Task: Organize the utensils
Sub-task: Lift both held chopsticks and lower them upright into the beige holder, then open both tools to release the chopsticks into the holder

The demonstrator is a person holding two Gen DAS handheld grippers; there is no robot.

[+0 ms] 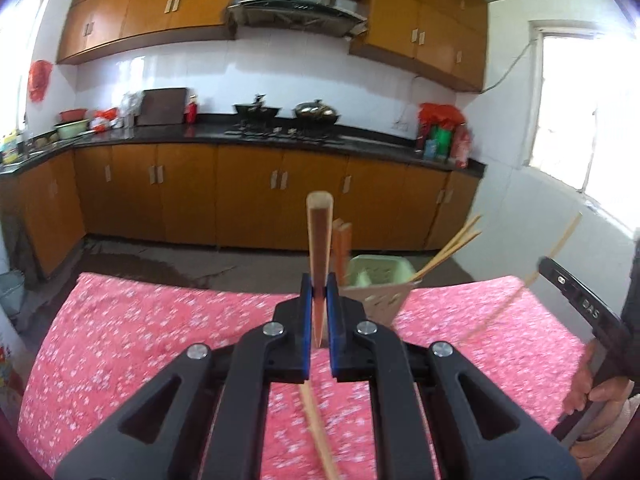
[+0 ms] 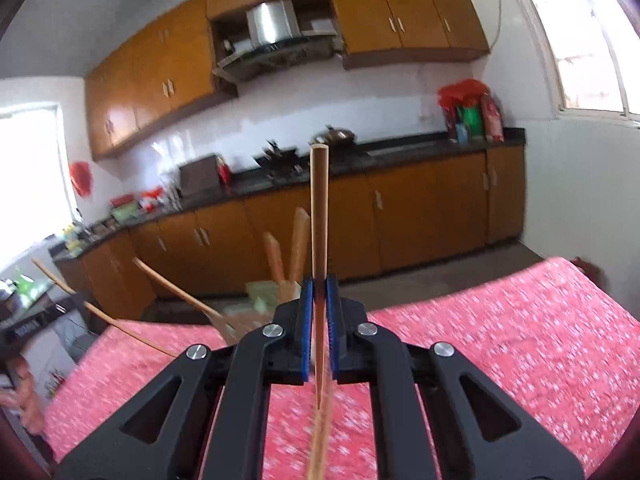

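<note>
the left gripper (image 1: 319,312) was clamped shut on one wooden chopstick (image 1: 318,236), the right gripper (image 2: 319,320) shut on another chopstick (image 2: 319,208); both sticks stood just before the green utensil holder (image 1: 378,274). sticks already in the holder leaned outward, so a lowered tip could likely snag them or tip the holder. beyond the holder the pink tablecloth (image 1: 160,320) ended at the table's far edge; either side of it lay open cloth.

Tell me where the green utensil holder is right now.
In the left wrist view the green utensil holder stands on the pink floral tablecloth, just right of the left claw, with chopsticks leaning out.
</note>
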